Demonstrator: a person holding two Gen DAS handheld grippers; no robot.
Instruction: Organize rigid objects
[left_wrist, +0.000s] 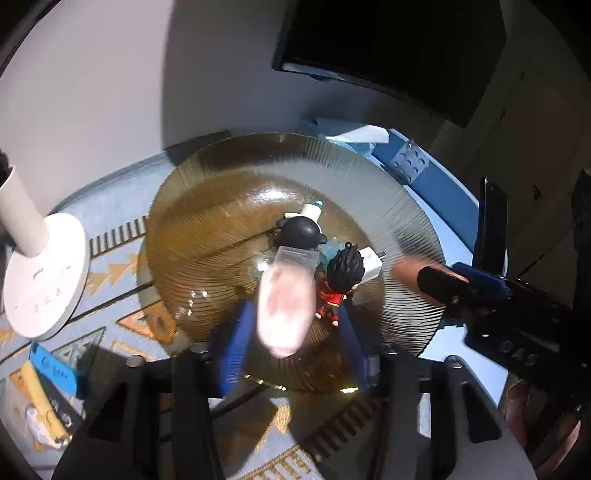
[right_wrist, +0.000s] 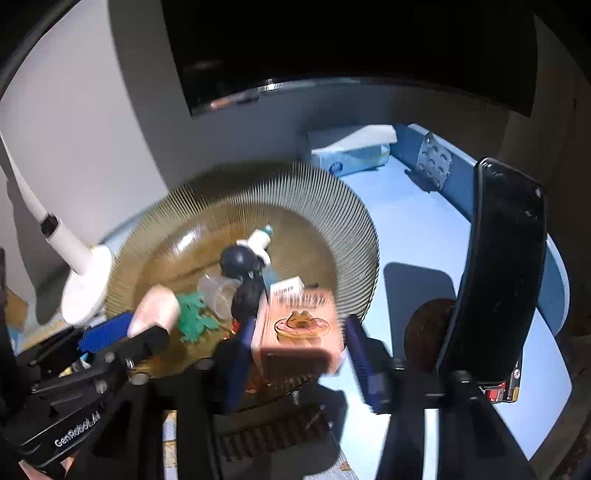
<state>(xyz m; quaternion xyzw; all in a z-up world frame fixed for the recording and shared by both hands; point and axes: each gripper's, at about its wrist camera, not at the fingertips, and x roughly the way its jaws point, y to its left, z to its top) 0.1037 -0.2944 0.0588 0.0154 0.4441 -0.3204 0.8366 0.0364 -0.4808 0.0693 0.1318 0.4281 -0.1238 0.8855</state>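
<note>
Gathering is well along: the ribbed amber plate (left_wrist: 207, 206) already holds a dark-haired figurine (left_wrist: 338, 284), a white charger (left_wrist: 369, 264), a green toy (right_wrist: 194, 317) and a clear cup (right_wrist: 218, 291). The left gripper (left_wrist: 291, 332) has a pink capsule (left_wrist: 286, 302) between its fingers at the plate's 6 o'clock; whether the pads press it I cannot tell. The right gripper (right_wrist: 299, 343) hovers likewise around a pink box (right_wrist: 301, 328) near the plate's 5 o'clock rim. Both probably await release.
</note>
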